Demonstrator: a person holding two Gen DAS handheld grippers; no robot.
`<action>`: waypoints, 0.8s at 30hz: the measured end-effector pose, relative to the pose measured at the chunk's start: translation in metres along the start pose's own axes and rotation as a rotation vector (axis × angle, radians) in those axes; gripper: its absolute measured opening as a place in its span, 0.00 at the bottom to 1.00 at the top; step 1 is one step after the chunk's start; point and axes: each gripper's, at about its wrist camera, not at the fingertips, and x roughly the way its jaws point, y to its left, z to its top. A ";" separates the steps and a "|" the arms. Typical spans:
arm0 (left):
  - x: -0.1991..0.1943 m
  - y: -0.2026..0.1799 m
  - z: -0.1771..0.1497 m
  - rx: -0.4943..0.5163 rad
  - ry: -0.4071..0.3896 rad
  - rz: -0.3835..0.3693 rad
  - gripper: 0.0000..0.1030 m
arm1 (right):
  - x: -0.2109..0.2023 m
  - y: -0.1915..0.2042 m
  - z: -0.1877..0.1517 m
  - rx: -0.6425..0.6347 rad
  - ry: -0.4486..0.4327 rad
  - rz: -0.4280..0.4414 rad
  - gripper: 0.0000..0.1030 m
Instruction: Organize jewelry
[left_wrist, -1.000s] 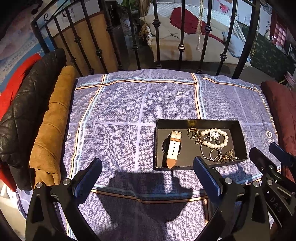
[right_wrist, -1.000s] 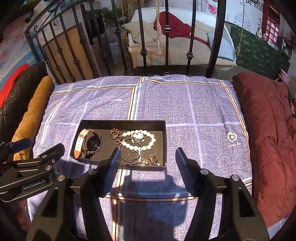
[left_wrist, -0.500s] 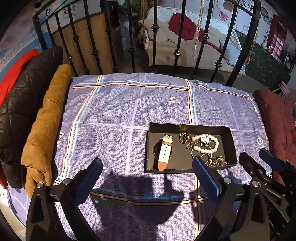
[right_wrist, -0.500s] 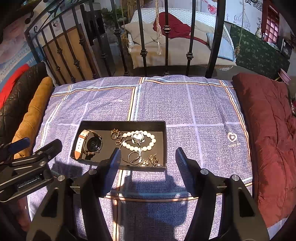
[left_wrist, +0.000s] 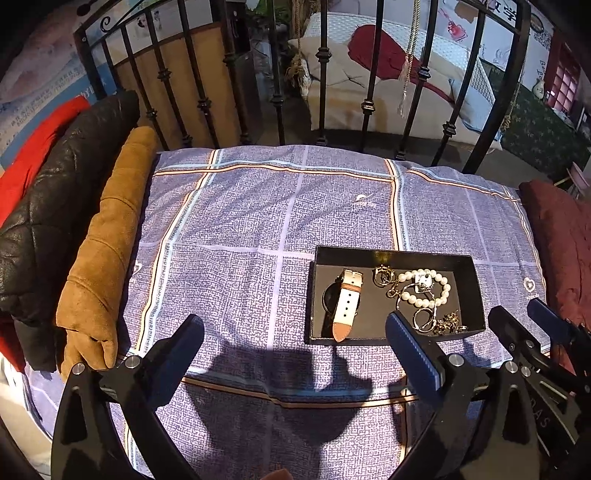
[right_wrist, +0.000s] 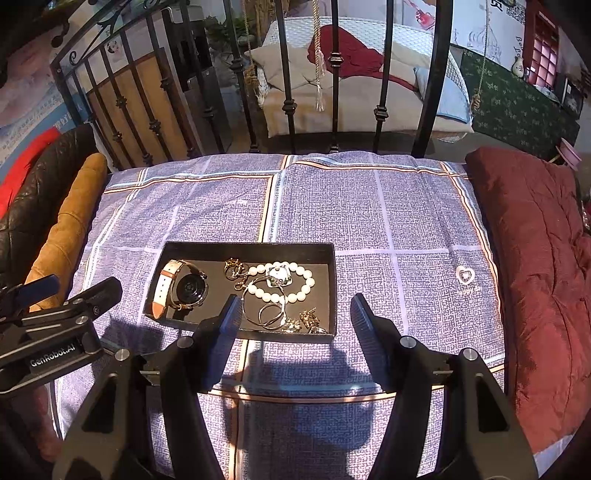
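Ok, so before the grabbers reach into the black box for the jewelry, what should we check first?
1. Left gripper jaws wide and empty: ok.
2. Right gripper jaws apart and empty: ok.
3. Black tray sits flat on the purple bedspread: ok.
4. Watch lies apart from the other pieces: ok.
5. Pearl bracelet free of the gold chain and rings: not ok, they overlap.
6. Small gold pieces in the near corner untangled: cannot tell.

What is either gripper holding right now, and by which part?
Nothing is held. The left gripper and right gripper both hover with open, empty jaws; the watch lies in the black tray.
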 end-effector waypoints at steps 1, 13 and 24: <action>0.000 0.000 -0.001 0.003 0.000 0.003 0.94 | 0.000 0.000 0.000 0.001 0.000 0.000 0.60; 0.001 -0.006 -0.003 0.033 0.020 -0.014 0.94 | -0.001 0.001 0.000 0.002 -0.002 0.003 0.60; 0.002 -0.010 -0.005 0.048 0.035 -0.007 0.94 | -0.003 0.001 0.000 0.004 -0.005 0.003 0.60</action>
